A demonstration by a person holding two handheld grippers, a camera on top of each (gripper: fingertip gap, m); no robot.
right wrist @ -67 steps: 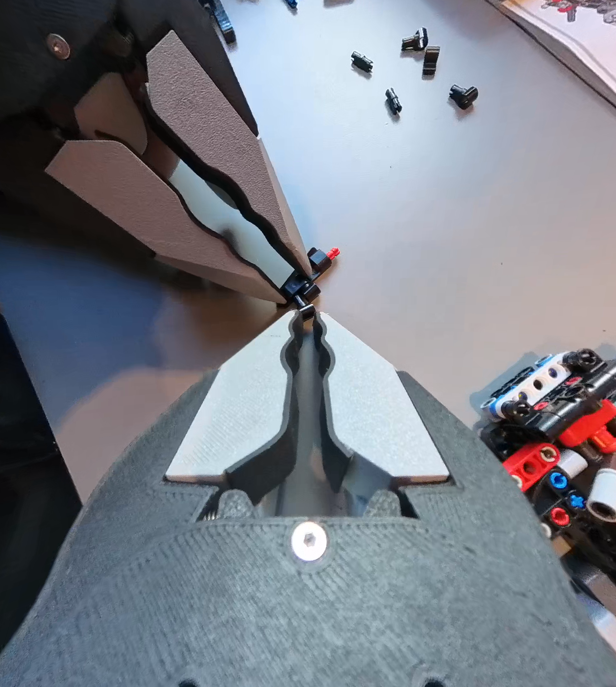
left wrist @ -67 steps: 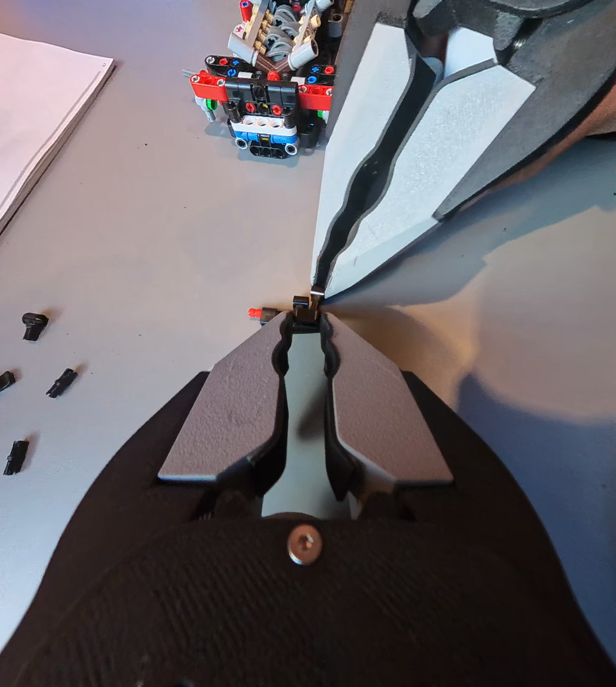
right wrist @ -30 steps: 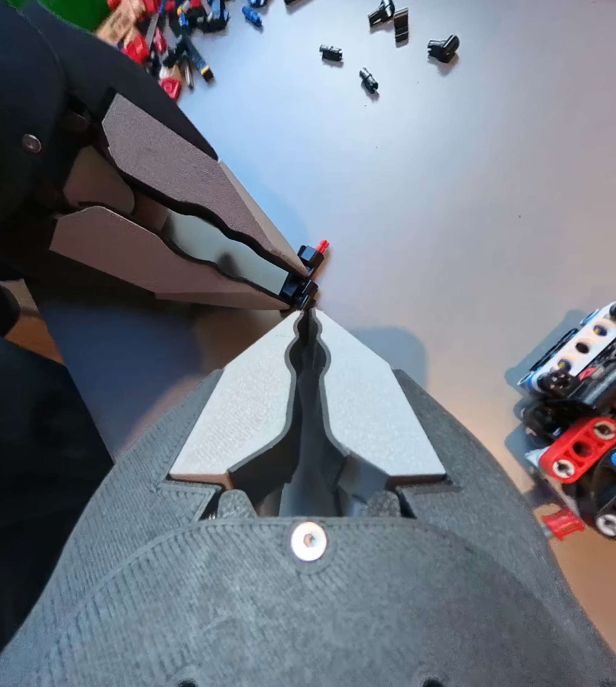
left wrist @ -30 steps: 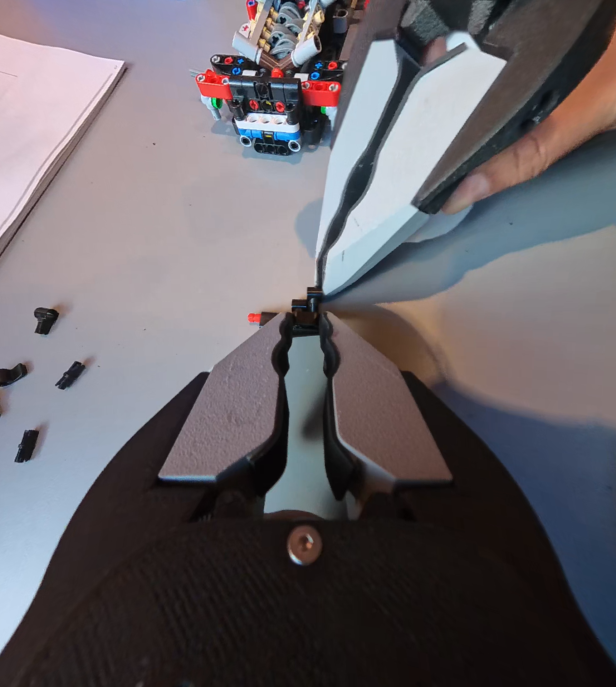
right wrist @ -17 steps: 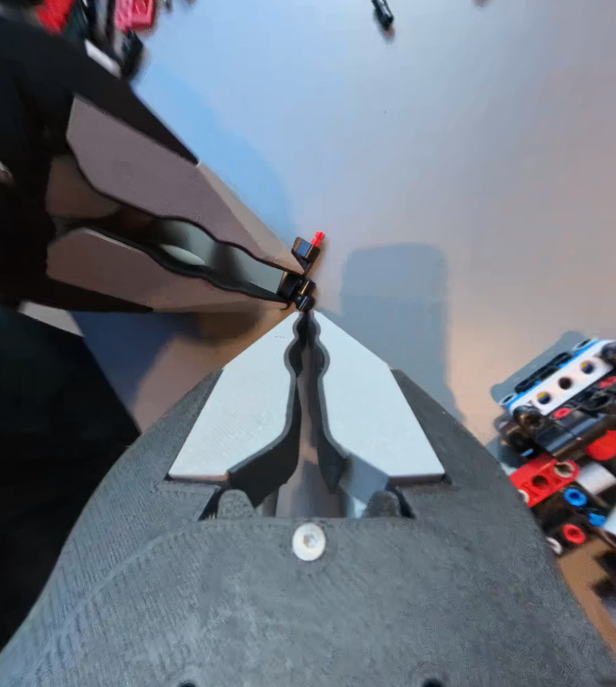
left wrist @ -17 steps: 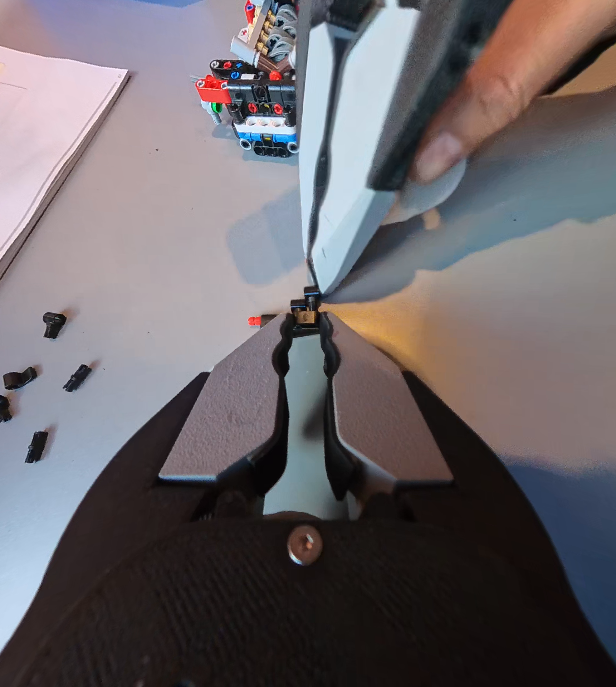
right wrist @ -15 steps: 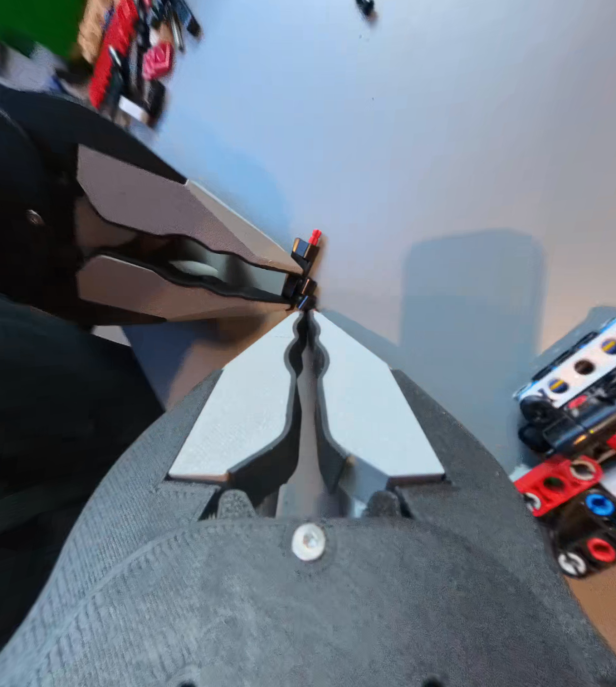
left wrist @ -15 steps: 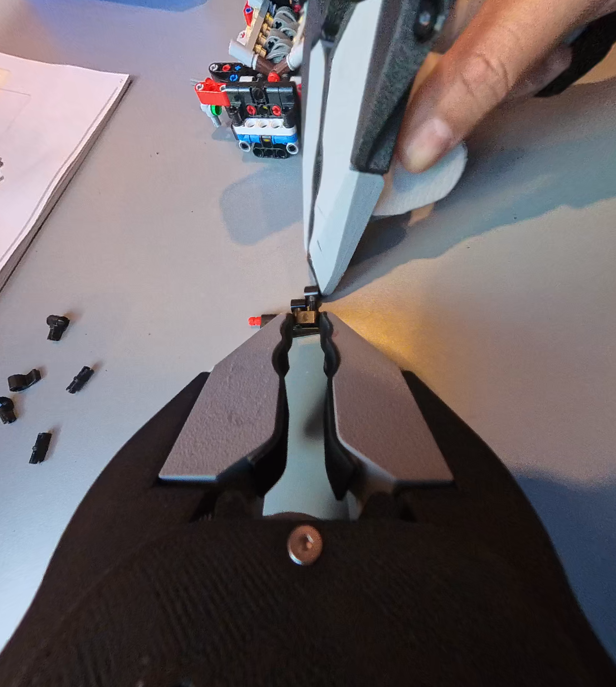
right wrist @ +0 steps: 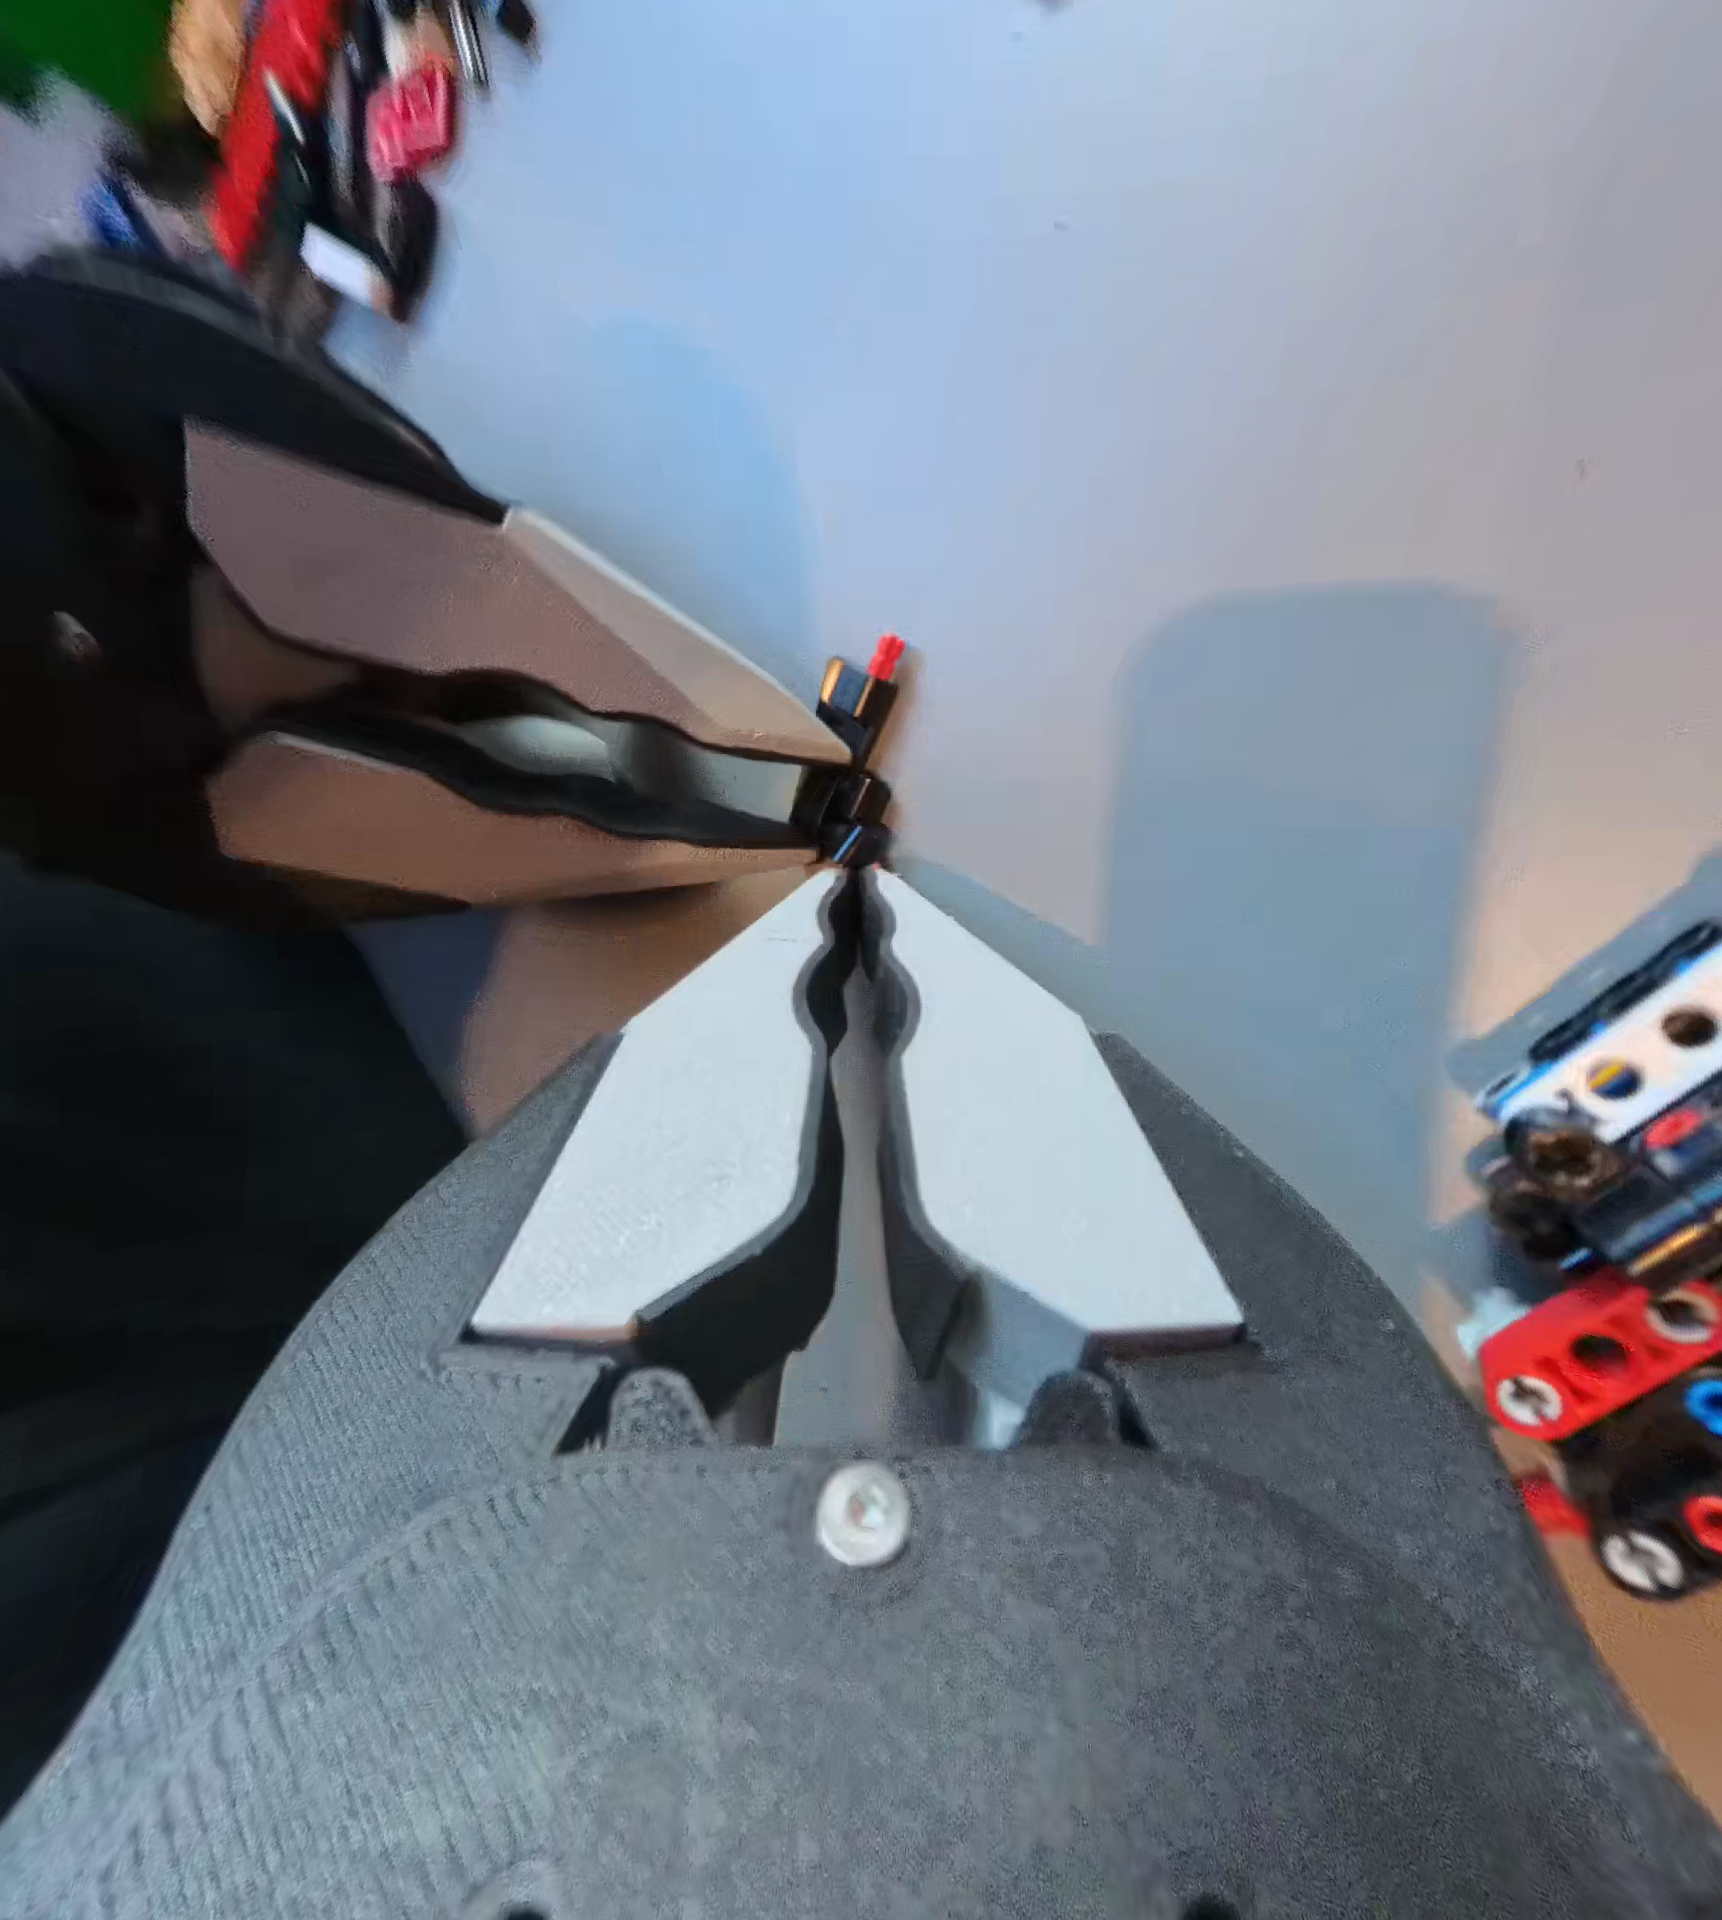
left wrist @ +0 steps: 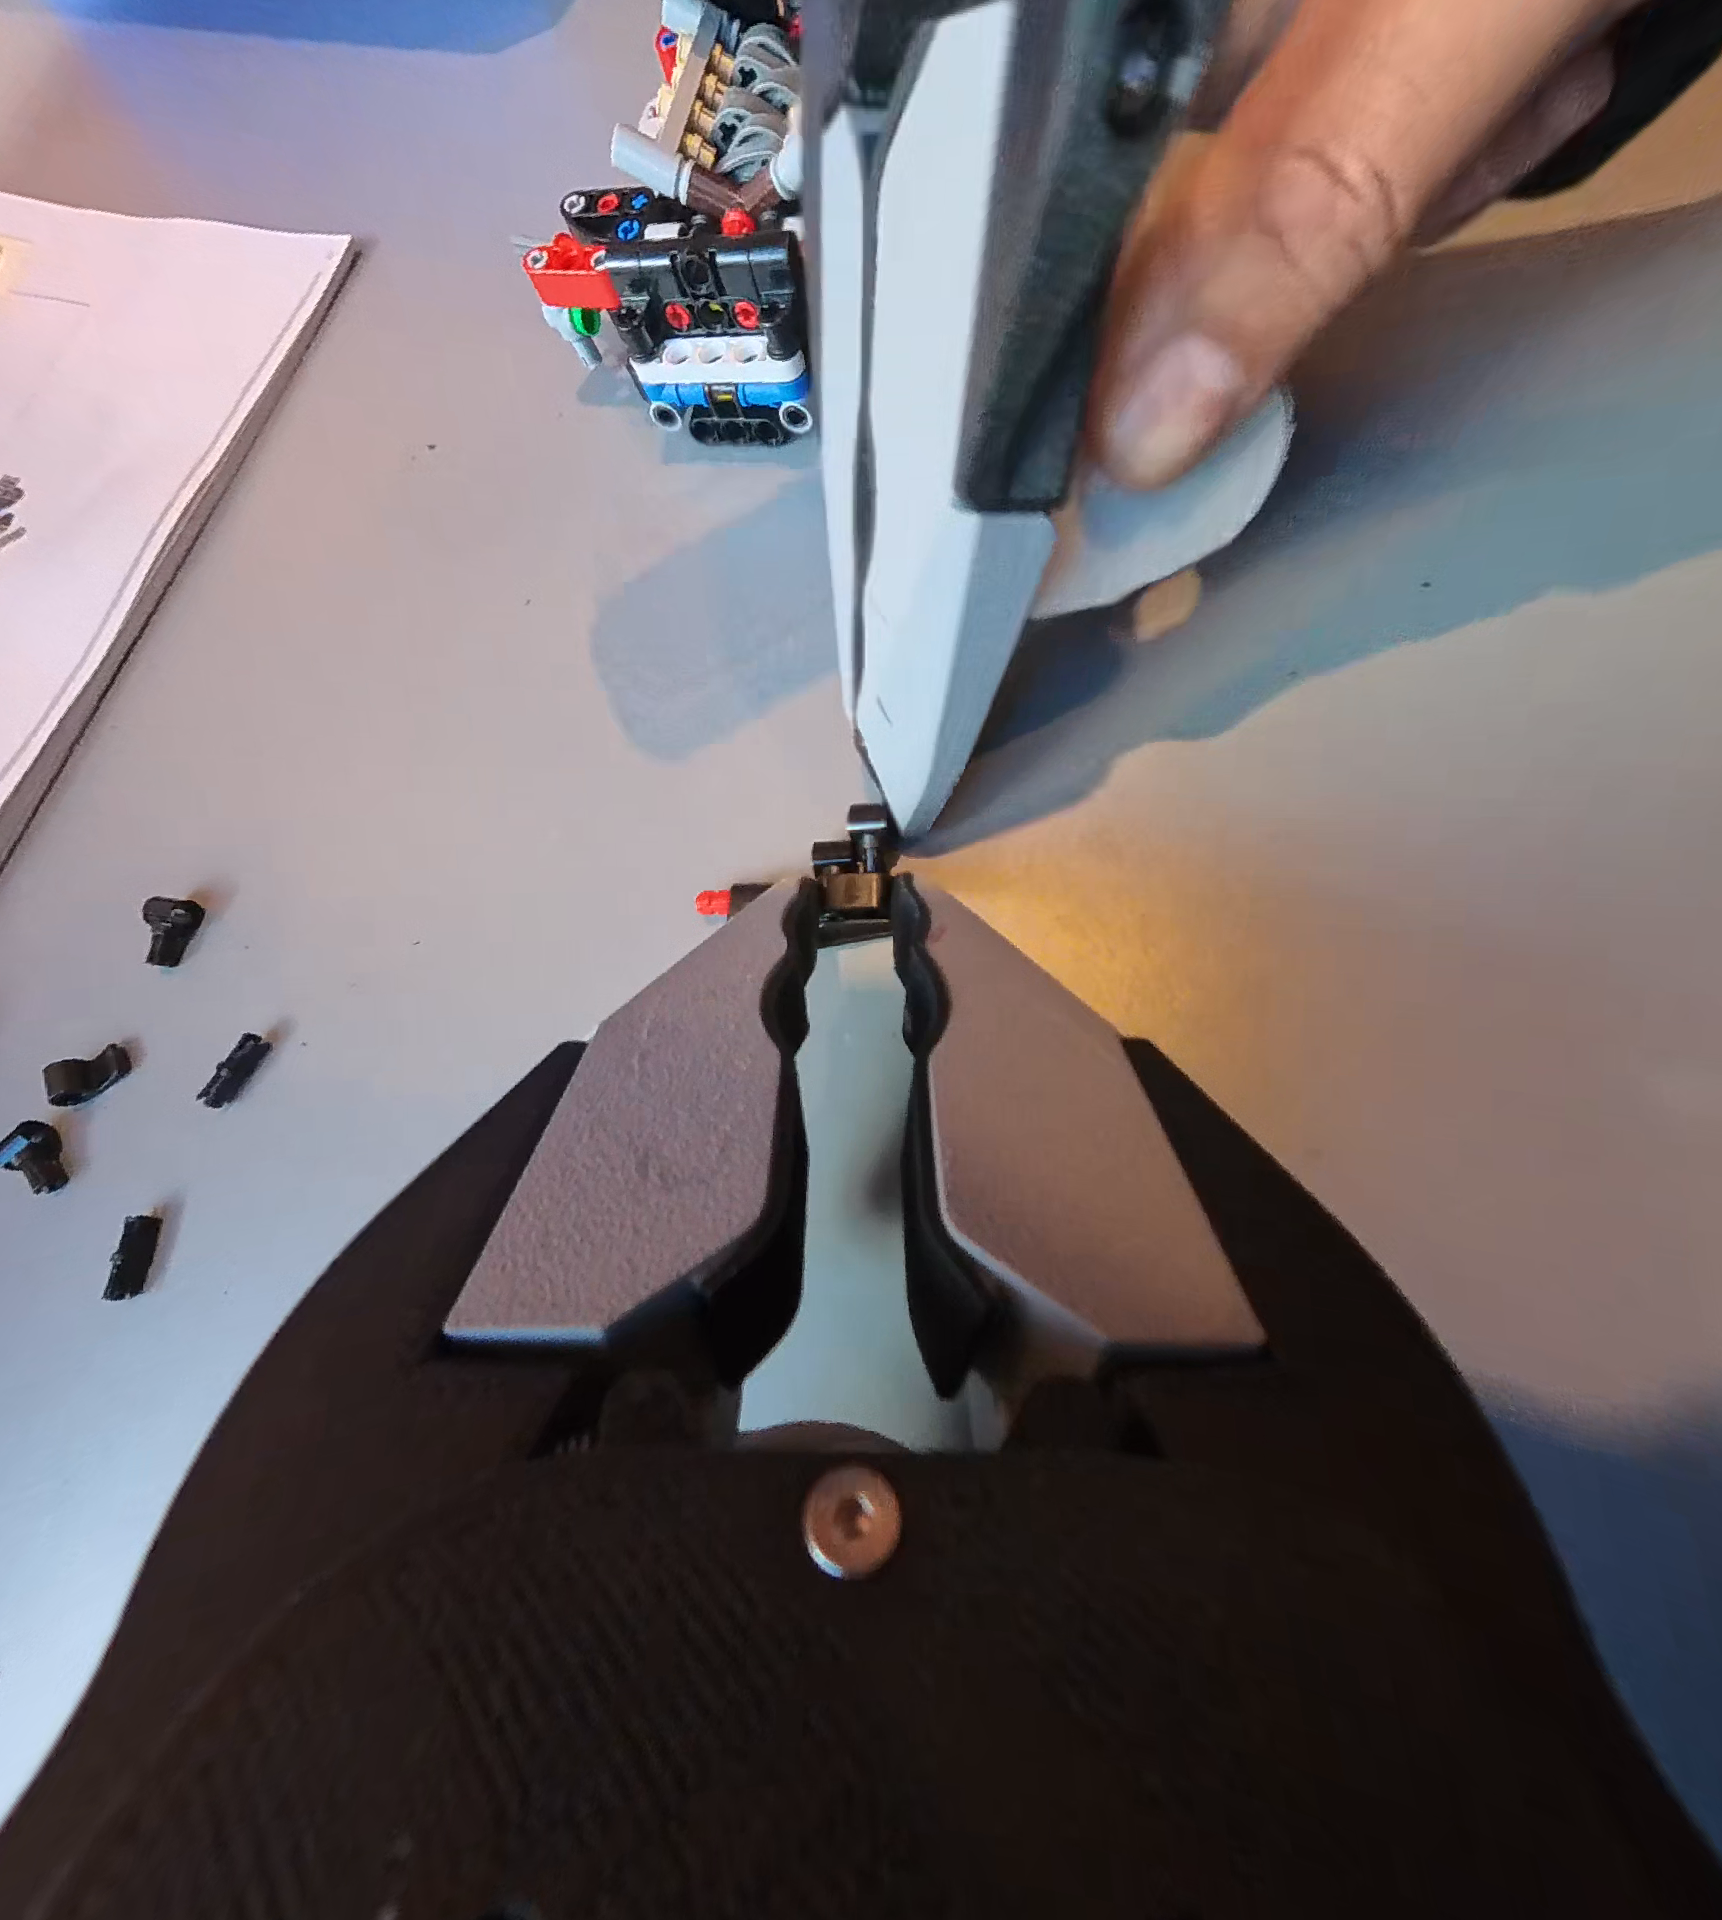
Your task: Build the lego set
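My left gripper [left wrist: 852,914] has dark fingers and is shut on a small black connector [left wrist: 844,883] with a red pin [left wrist: 711,902] sticking out to its left. It holds the connector just above the grey table [left wrist: 483,665]. My right gripper [right wrist: 855,883] has light grey fingers, is shut, and pinches a small black pin [left wrist: 862,821] at its tips. The pin meets the connector's far end. In the left wrist view the right gripper [left wrist: 883,816] comes down steeply from above. In the right wrist view the left gripper [right wrist: 836,800] comes in from the left with the connector [right wrist: 852,707].
The partly built lego model [left wrist: 722,301] stands at the back; it also shows in the right wrist view [right wrist: 1667,1247]. An instruction booklet [left wrist: 109,416] lies at the left. Several loose black pieces [left wrist: 88,1075] lie at the left front. A blurred parts pile [right wrist: 317,135] is far left. A hand [left wrist: 1304,239] holds the right gripper. My left and right fingertips are right by each other.
The right gripper has swung from a slanted approach to a steeper, more upright one, keeping its tips at the connector. The left gripper has held still with the connector.
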